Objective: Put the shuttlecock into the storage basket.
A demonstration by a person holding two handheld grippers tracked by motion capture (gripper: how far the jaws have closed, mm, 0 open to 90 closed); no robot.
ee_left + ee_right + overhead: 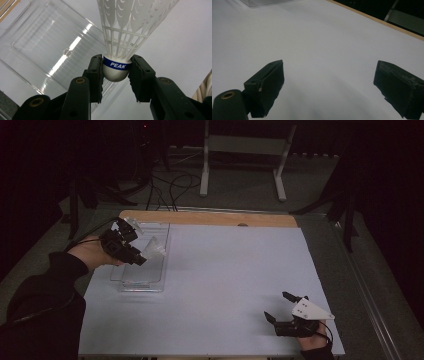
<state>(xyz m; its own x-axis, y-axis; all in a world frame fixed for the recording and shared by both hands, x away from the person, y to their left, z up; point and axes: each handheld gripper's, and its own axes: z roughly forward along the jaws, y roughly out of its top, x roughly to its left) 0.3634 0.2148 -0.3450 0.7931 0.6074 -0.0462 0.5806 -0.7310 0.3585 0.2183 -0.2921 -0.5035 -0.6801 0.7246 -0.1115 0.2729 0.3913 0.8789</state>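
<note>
A white plastic shuttlecock [120,37] with a blue band reading PEAK sits between the jaws of my left gripper [116,75], which is shut on its rounded cork. In the high view the left gripper [142,258] holds the shuttlecock [154,247] above a clear plastic tray [160,231] at the table's left side. The tray [45,47] lies beneath the shuttlecock in the left gripper view and looks bare inside. My right gripper [280,307] rests near the front right of the table, its jaws wide apart with nothing between them. The same open right gripper [329,85] faces bare white tabletop.
The white table top [225,280] has a wooden strip [210,218] along its far edge. Beyond it are a metal frame's legs [204,170] and cables [170,187] on the dark floor. A corner of the clear tray [264,2] shows at the top of the right gripper view.
</note>
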